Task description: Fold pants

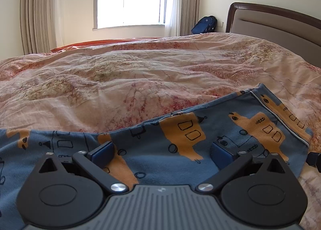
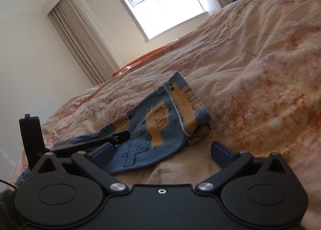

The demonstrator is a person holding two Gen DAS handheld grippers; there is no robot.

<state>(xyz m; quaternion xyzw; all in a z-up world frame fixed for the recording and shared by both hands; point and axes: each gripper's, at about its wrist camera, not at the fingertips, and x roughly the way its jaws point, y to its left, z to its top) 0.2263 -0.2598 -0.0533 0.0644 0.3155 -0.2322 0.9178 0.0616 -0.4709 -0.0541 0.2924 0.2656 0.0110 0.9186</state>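
Left wrist view: we count one pair of pants (image 1: 180,139), blue with orange prints, lying on one quilt (image 1: 140,73) beneath and ahead of the left claw (image 1: 161,152), whose jaws gape wide, low over the cloth. The garment's left end is cut off. In the right wrist view, the right claw (image 2: 161,151), tilted, gapes wide, empty, just before the pants' cuff (image 2: 192,109).

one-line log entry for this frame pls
stage: pre-grasp | pants: flat on bedspread, cuff end folded over | left gripper: open, over pants | right gripper: open, at pants edge
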